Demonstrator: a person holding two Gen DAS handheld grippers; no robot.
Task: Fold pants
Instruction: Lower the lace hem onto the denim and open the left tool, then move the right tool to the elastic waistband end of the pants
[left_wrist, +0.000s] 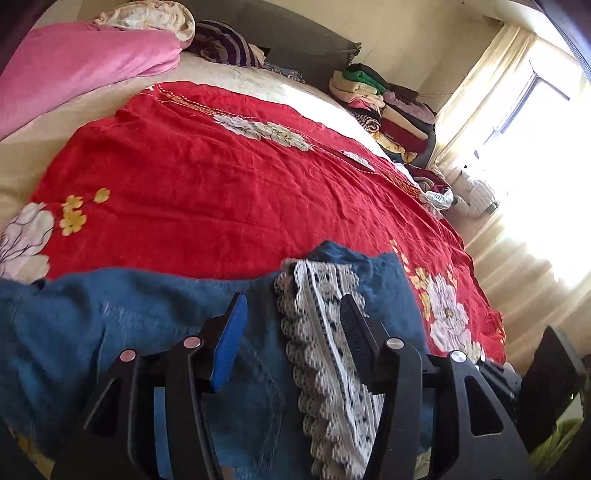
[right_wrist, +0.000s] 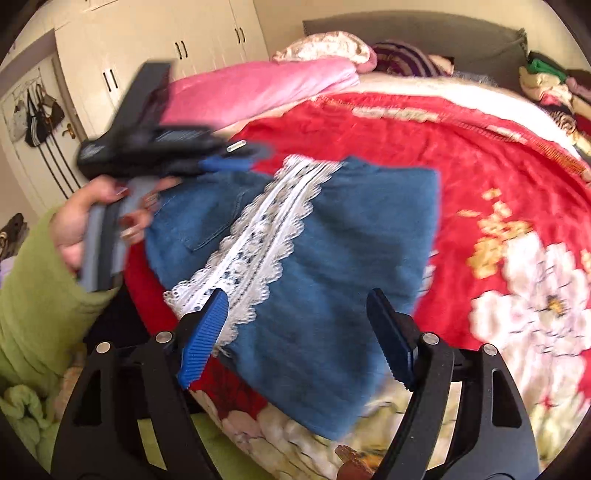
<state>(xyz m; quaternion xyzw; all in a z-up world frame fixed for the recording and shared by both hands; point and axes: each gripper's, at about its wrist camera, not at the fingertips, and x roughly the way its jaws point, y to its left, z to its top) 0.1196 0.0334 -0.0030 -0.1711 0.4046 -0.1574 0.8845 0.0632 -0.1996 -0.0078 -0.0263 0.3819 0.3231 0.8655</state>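
Note:
Blue denim pants (right_wrist: 325, 258) with a white lace stripe (right_wrist: 258, 229) lie folded in a compact stack on the red flowered bedspread (right_wrist: 461, 155), near the bed's front edge. My left gripper (left_wrist: 295, 314) is open just above the pants (left_wrist: 129, 332), its fingers either side of the lace stripe (left_wrist: 317, 332). In the right wrist view the left gripper (right_wrist: 236, 155) hovers at the pants' far left corner, held by a hand in a green sleeve. My right gripper (right_wrist: 299, 325) is open and empty above the pants' near edge.
A pink blanket (left_wrist: 74, 62) and pillows lie at the head of the bed. A pile of folded clothes (left_wrist: 388, 107) sits at the far right corner by the bright window (left_wrist: 535, 122). White wardrobe doors (right_wrist: 166, 44) stand at left.

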